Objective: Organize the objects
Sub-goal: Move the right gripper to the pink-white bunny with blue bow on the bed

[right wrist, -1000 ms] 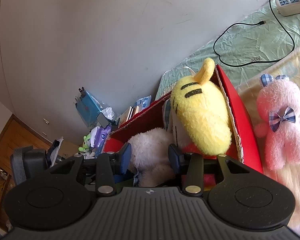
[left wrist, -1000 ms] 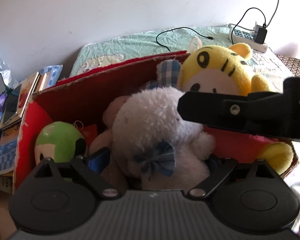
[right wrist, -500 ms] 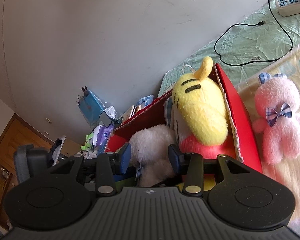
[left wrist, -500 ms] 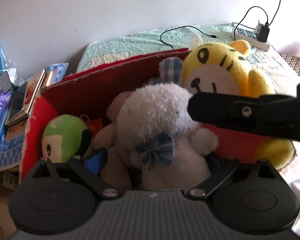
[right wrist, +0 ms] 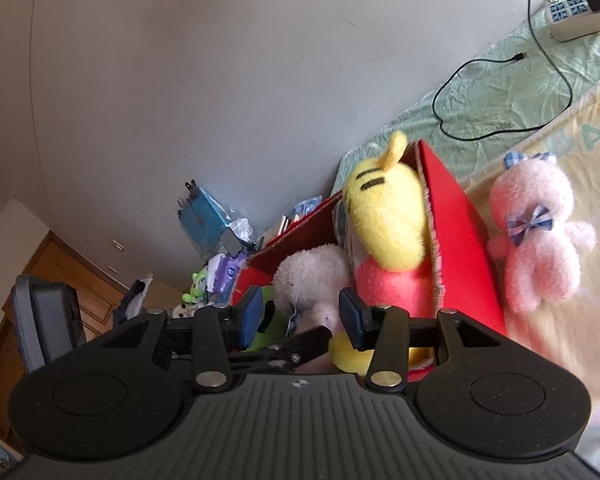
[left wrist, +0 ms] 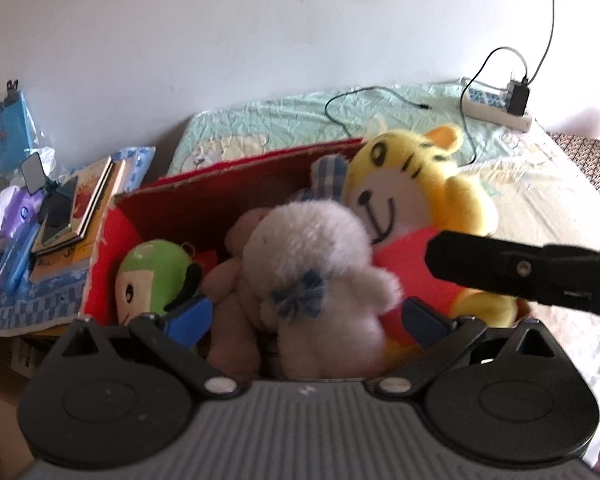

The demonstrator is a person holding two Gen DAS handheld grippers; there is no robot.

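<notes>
The left gripper point(left wrist: 308, 318) is held with its blue-padded fingers spread wide on either side of a white plush point(left wrist: 320, 268) packed into a red cardboard box point(left wrist: 204, 200), nothing clamped. The right gripper point(right wrist: 302, 316) is likewise seen parted above the box's near end. A yellow tiger plush point(left wrist: 412, 208) and a green-headed doll point(left wrist: 152, 276) are seated alongside in the box. A pink rabbit plush point(right wrist: 536, 240) is left lying on the bedsheet point(right wrist: 512, 92) just beside the box, a power strip point(right wrist: 576, 16) beyond
</notes>
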